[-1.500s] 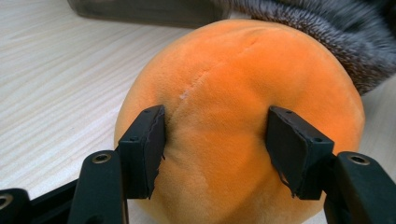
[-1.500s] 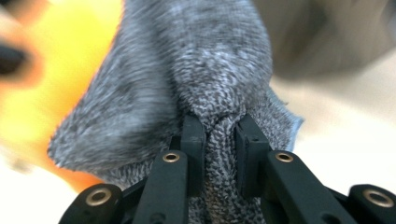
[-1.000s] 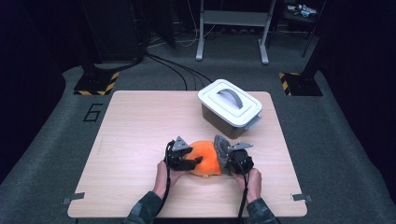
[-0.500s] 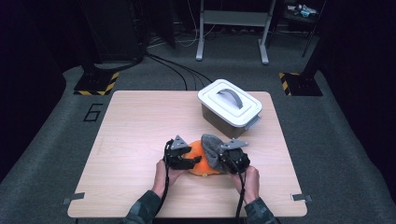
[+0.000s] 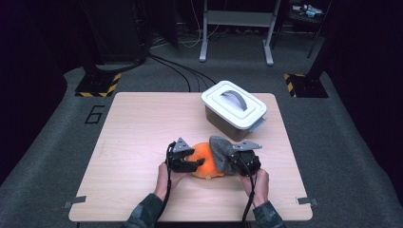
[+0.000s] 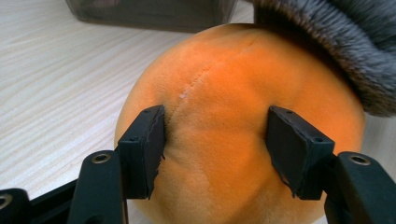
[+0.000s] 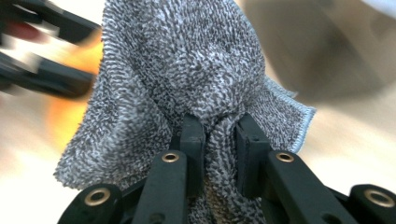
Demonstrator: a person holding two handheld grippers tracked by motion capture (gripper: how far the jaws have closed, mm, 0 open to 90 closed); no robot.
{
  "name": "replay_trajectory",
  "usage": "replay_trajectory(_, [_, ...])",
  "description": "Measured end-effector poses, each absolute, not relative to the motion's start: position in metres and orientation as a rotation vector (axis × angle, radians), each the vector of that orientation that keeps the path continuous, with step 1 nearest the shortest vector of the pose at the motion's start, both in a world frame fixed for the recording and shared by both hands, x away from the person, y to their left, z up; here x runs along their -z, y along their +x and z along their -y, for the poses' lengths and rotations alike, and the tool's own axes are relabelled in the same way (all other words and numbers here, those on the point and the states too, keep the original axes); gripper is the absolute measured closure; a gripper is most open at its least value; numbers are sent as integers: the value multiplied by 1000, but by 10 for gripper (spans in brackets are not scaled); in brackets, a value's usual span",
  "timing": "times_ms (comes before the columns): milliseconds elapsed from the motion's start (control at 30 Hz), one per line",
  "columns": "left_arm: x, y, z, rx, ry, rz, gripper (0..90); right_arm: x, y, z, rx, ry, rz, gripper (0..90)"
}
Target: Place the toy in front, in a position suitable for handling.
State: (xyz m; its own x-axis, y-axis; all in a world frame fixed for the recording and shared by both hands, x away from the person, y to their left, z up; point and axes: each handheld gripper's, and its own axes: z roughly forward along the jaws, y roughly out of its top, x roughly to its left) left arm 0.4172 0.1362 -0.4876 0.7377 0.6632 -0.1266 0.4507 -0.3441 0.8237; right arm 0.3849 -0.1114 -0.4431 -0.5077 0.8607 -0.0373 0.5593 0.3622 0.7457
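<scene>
High view: above, looking down on table (image 5: 138, 142). Both gripper views: close, level; share orange ball (image 6: 243, 116).

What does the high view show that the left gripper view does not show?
High view: the whole table, the white lid with its grey handle on the box, both of the person's hands, and the right hand-held gripper shut on the grey cloth.

Left gripper view: the seam running over the orange ball, and the pads of the left hand-held gripper pressing into the plush.

Both: ball, cloth lying against the ball, box, tabletop.
</scene>
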Motion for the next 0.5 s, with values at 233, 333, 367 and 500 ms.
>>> replay_trajectory(233, [477,410,-143,-351,1975,-806,299,452,407,95,-893,1264,-2256,761])
replay_trajectory(333, [474,397,-147,-393,1989,-774,251,455,410,99,-876,1300,-2245,761])
replay_trajectory(367, [475,391,-147,-417,1995,-765,251,455,411,100,-876,1304,-2244,761])
replay_trajectory(500, [489,372,-142,-443,2082,-713,245,456,413,102,-877,1323,-2238,761])
